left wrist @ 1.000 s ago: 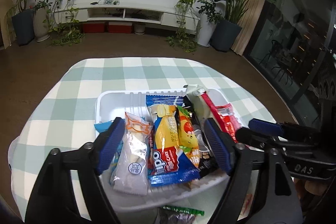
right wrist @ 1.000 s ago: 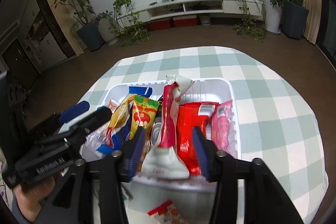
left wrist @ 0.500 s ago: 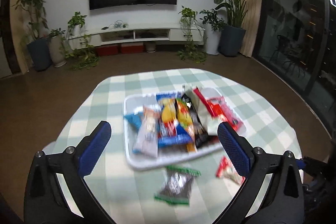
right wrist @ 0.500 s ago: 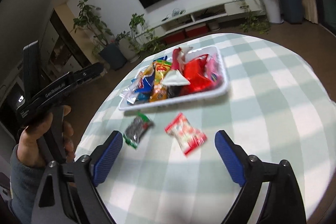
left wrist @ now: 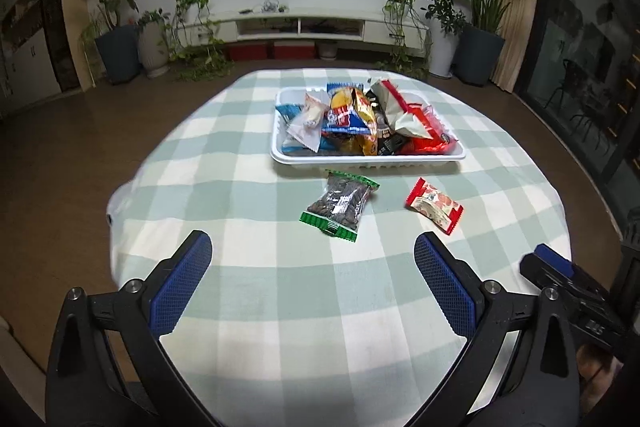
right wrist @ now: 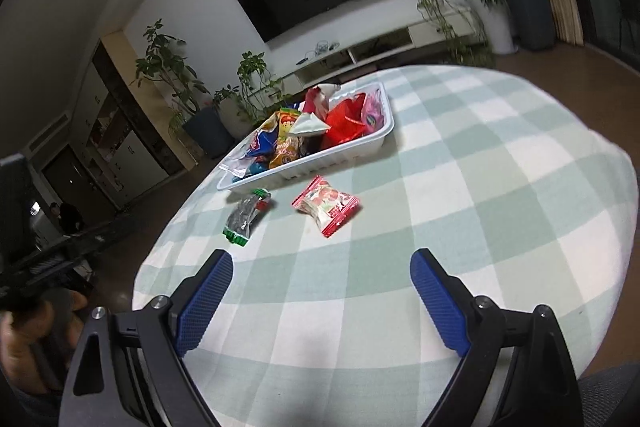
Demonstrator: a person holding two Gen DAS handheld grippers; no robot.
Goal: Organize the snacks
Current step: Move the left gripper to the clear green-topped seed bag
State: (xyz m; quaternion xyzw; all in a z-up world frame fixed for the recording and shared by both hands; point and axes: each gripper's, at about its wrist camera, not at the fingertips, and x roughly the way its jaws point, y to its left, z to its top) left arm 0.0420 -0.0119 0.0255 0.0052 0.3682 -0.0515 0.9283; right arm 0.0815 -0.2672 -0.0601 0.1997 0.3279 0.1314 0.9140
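Note:
A white tray (left wrist: pixel 362 161) (right wrist: pixel 356 151) piled with several snack packets sits on the far half of the round checked table. In front of it lie a clear green-edged packet of dark seeds (left wrist: pixel 340 205) (right wrist: pixel 246 215) and a red packet (left wrist: pixel 435 205) (right wrist: pixel 326 205). My left gripper (left wrist: pixel 312 283) stands open above the near part of the table, well short of both packets, nothing between its blue pads. My right gripper (right wrist: pixel 320 301) is open too, also empty, back from the red packet. The right gripper's tip shows at the left wrist view's right edge.
The table's near edge (left wrist: pixel 120 267) drops to a brown floor. A hand (right wrist: pixel 28 343) holds the other gripper's handle at the lower left of the right wrist view. Potted plants (left wrist: pixel 116 27), a low white shelf (left wrist: pixel 304 25) and a wall screen stand far behind.
Both grippers were over the tray with their jaws around packets; they have let go, opened wide and pulled back toward the near side of the table. The two loose packets have come into view.

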